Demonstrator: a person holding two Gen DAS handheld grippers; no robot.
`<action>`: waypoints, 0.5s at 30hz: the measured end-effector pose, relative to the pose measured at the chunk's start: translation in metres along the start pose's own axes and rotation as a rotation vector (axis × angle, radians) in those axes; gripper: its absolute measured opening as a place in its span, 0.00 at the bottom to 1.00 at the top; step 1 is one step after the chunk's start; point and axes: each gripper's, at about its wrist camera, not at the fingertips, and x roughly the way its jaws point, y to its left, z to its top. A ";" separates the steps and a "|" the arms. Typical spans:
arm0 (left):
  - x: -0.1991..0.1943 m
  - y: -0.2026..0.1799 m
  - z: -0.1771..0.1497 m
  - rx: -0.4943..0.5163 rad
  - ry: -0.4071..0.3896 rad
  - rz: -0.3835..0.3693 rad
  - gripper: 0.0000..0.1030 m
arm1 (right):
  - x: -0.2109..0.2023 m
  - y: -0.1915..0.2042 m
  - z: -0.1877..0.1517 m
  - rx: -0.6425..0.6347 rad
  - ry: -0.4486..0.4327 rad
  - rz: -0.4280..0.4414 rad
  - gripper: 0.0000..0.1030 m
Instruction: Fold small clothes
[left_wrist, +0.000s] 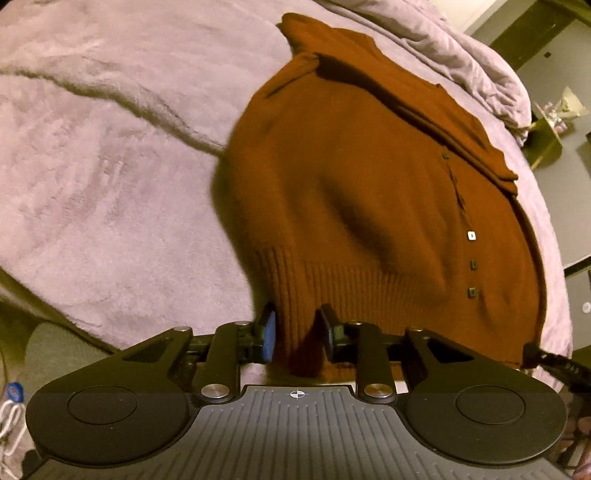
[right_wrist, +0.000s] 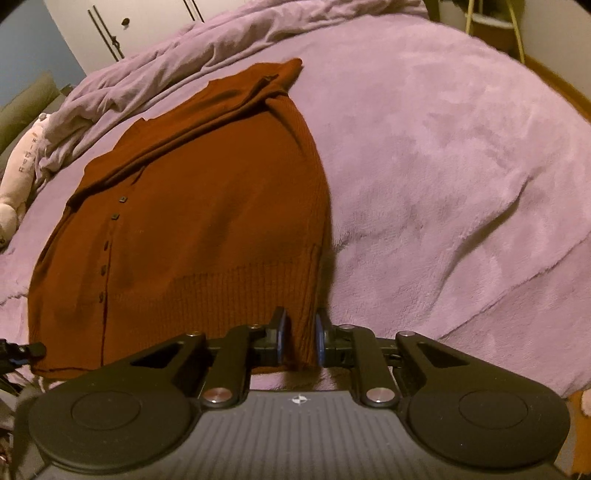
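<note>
A bed covered by a plush lilac blanket (right_wrist: 461, 155) fills both wrist views, with a rumpled duvet (right_wrist: 192, 55) bunched along its far side. Spread on the blanket lies a rust-brown knitted cardigan (left_wrist: 351, 177), front up, its small dark buttons (left_wrist: 472, 264) running in a line down the placket and its sleeves folded across the upper part near the collar. The ribbed hem is the edge nearest both cameras.

The left gripper (left_wrist: 298, 334) is clamped on one hem corner, with the knit bunched between its blue-padded fingers (left_wrist: 269, 332). The right gripper (right_wrist: 300, 338) is clenched on the opposite hem corner in the same way, and that side of the cardigan rises off the blanket toward it.

Judging from this, the hem looks ready to be carried toward the collar. The knit could slip from the pads if only a thin fold is pinched, and uneven travel of the two grippers would likely skew the fold or drag the tucked sleeves loose.

A pale soft toy (right_wrist: 18, 177) sits at the bed's edge, partly cut off. How many layers each gripper holds cannot be made out, and the hem stretch between them is hidden behind the gripper bodies
</note>
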 end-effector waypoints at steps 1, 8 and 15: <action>0.001 0.001 0.001 -0.009 0.006 -0.025 0.45 | 0.001 -0.002 0.001 0.011 0.010 0.014 0.16; 0.002 -0.001 0.009 0.038 0.035 -0.049 0.12 | 0.007 -0.007 0.007 0.060 0.041 0.071 0.12; -0.036 -0.019 0.048 0.030 -0.066 -0.222 0.10 | -0.002 -0.016 0.037 0.199 0.028 0.272 0.06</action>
